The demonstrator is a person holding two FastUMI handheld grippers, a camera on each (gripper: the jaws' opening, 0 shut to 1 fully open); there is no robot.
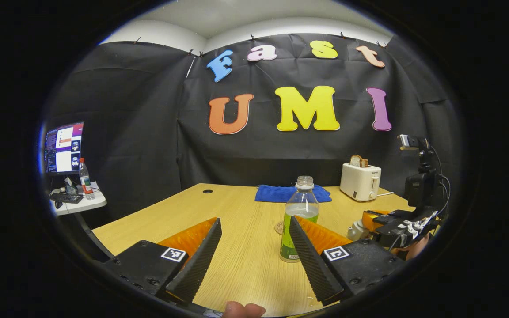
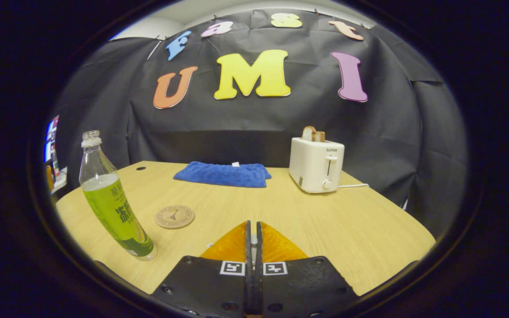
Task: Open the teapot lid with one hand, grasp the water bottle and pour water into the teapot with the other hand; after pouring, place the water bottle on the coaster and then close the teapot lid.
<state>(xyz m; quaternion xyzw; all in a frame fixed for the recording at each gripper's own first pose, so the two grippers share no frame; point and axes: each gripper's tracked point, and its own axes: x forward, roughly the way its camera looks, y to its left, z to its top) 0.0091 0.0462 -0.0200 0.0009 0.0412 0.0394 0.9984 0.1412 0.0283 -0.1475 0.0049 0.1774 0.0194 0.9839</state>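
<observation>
**Bottle uncapped on the table, left gripper wide, right one closed up**

Left gripper view first. My left gripper [image 1: 254,240] had its fingers spread well apart, holding nothing. The water bottle [image 1: 299,216] stood upright on the wooden table [image 1: 237,207] just ahead, no cap on it, green drink roughly halfway up. It sat right by the right-side finger [image 1: 309,256], which overlapped its lower part, but I couldn't tell if they touched. The coaster [image 1: 279,228] peeked out just behind the bottle. Off to the right I could see the other gripper [image 1: 398,227] low over the table, with what looked like the teapot [image 1: 357,230] just beside it, mostly hidden. Further back were a blue towel [image 1: 281,193] and a white toaster [image 1: 360,181] with bread in it, and a monitor [image 1: 63,148] on a side desk to the far left.

Right gripper view next. My right gripper [image 2: 253,238] had its fingers pressed together, and I saw nothing between them. The bottle [image 2: 108,203] stood at the left, the coaster [image 2: 175,217] lay flat near it, clearly apart. Towel [image 2: 223,174] and toaster [image 2: 316,164] sat toward the back.
</observation>
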